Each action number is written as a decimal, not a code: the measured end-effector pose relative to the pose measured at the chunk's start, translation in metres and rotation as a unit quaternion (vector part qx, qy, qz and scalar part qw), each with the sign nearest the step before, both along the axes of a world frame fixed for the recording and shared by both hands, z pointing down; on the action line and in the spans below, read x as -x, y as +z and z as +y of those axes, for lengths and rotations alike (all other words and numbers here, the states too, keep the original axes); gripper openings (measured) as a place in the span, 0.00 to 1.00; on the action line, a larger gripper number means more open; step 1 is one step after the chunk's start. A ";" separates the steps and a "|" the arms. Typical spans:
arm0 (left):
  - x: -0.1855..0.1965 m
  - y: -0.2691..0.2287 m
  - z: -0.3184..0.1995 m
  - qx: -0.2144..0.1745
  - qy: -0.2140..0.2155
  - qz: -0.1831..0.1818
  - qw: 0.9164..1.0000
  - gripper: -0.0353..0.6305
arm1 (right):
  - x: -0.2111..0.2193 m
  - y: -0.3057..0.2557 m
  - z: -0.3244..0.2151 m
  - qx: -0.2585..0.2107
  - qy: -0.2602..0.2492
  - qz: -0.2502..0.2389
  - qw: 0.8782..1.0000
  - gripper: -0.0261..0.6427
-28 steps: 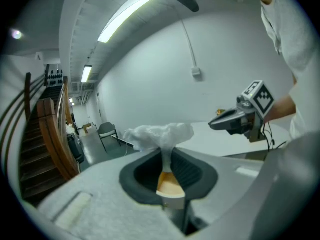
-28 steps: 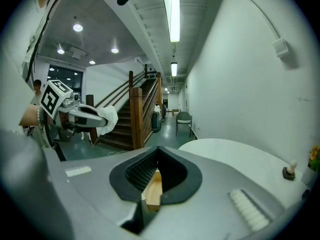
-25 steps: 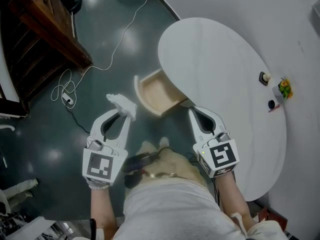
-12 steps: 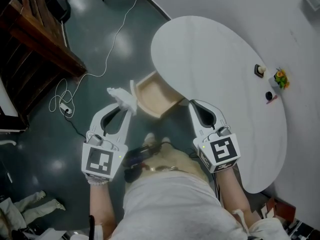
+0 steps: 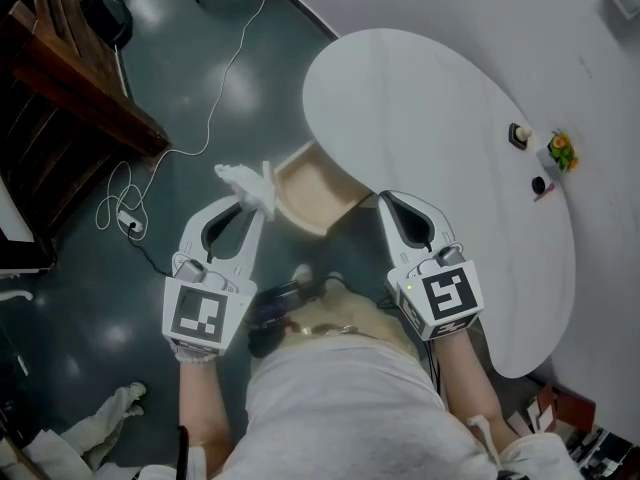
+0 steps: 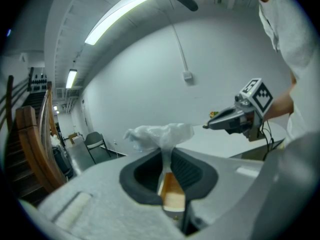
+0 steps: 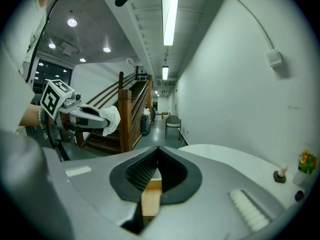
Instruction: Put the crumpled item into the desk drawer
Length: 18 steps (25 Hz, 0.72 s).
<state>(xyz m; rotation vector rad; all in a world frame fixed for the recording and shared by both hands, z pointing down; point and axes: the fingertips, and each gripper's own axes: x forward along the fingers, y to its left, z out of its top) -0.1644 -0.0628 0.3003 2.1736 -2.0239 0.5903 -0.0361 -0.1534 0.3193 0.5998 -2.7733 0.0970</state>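
Head view: gripping crumpled item (image 5: 243,181) in left claw (image 5: 254,200), just beside open drawer (image 5: 312,193) under desk (image 5: 430,108), not yet inside | Left gripper view: pinching only a thin tail, bulk flopping above tips; could slip free, drop to floor (image 5: 200,98) short of drawer | Right gripper view: right claw (image 7: 158,150) closed, holding nothing
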 end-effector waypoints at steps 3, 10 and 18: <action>0.001 0.001 -0.002 -0.001 0.006 0.002 1.000 0.12 | 0.001 0.004 0.001 -0.002 -0.005 -0.002 1.000 0.05; 0.002 0.009 -0.005 0.010 0.019 0.016 1.000 0.12 | -0.001 0.006 0.002 0.003 0.013 0.010 1.000 0.05; -0.001 0.009 -0.019 0.001 0.062 -0.007 0.998 0.12 | -0.009 0.013 0.002 0.004 0.022 0.013 1.000 0.05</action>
